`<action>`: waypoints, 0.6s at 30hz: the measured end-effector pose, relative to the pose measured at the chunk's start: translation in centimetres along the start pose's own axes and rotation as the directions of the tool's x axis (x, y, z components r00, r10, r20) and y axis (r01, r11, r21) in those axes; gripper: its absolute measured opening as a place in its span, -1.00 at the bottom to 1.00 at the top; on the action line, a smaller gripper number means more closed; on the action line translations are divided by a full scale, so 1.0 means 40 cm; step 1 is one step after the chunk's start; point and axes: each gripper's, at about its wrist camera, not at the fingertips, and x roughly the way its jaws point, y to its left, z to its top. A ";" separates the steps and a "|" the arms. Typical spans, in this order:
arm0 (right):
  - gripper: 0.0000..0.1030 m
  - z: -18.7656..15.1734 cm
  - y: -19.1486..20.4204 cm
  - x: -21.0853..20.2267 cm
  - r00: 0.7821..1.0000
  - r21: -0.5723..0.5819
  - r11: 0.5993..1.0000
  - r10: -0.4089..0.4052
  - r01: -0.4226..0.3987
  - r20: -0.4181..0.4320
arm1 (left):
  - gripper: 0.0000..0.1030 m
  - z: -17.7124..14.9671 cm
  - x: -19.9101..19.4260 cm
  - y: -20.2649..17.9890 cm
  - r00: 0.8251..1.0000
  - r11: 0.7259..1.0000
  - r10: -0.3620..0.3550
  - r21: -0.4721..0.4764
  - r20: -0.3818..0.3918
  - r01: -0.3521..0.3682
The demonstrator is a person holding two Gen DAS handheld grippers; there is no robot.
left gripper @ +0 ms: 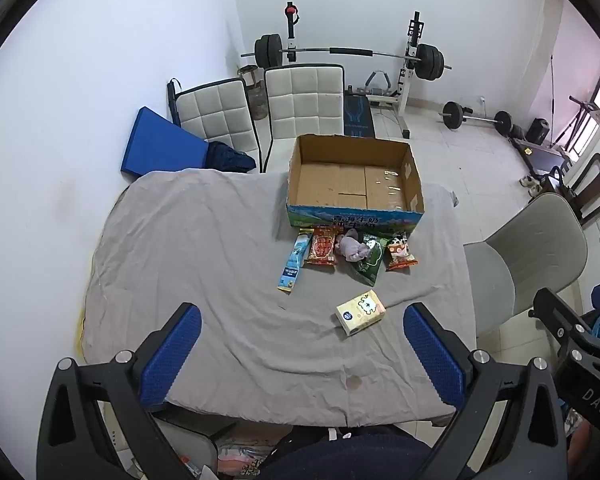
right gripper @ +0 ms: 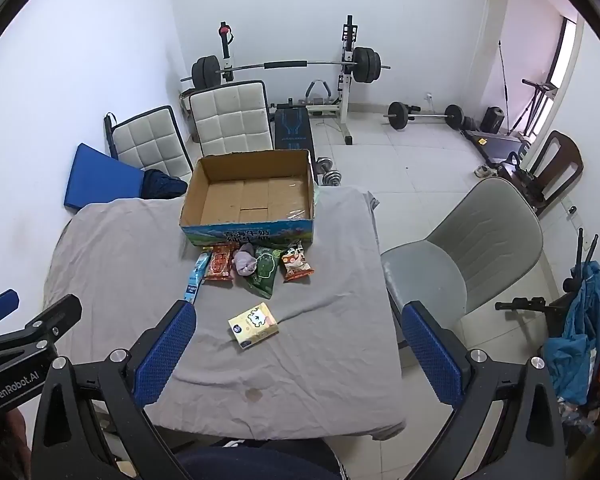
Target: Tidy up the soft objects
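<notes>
A table draped in wrinkled grey cloth (left gripper: 204,248) carries an open corrugated cardboard box (left gripper: 354,178) at its far side, brown and bare inside, with a glossy blue and green printed front wall. Just in front of that wall lies a row of soft things: a long, narrow light-blue sachet (left gripper: 294,260) lying at a slant, a crinkly red snack packet (left gripper: 323,246), a bunched pale lilac cloth bundle (left gripper: 352,246) resting partly on a dark green foil pouch (left gripper: 370,258), and an orange-and-white cartoon packet (left gripper: 400,251). Nearer, apart from the row, a small cream-yellow tissue pack (left gripper: 361,311) with a bear print lies alone on the cloth, rectangular and soft-cornered. The left gripper (left gripper: 302,320) hovers above the near table edge with its two blue, dimple-textured pads spread wide and nothing between them. The right gripper (right gripper: 300,322) is likewise released, fingers wide apart and empty, with the tissue pack lying on the cloth beyond its tips. Both have black angular frames with silver bolts. Behind the table stand two quilted off-white chairs (left gripper: 304,100), a smooth grey shell chair (left gripper: 528,256) to the right, and a barbell rack (left gripper: 348,54) against the white wall
</notes>
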 end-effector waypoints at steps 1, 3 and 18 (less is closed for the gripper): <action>1.00 -0.002 -0.007 0.003 1.000 0.005 1.000 0.001 -0.001 -0.002 | 1.00 0.002 -0.001 -0.001 1.000 1.000 0.002 -0.001 0.001 -0.002; 1.00 -0.003 -0.008 0.005 1.000 0.009 1.000 0.001 -0.001 0.000 | 1.00 0.003 -0.001 0.001 1.000 1.000 0.000 -0.004 0.005 0.000; 1.00 0.002 -0.018 0.001 1.000 0.021 1.000 -0.012 0.012 0.010 | 1.00 0.009 -0.014 -0.014 1.000 1.000 -0.007 0.004 0.021 0.007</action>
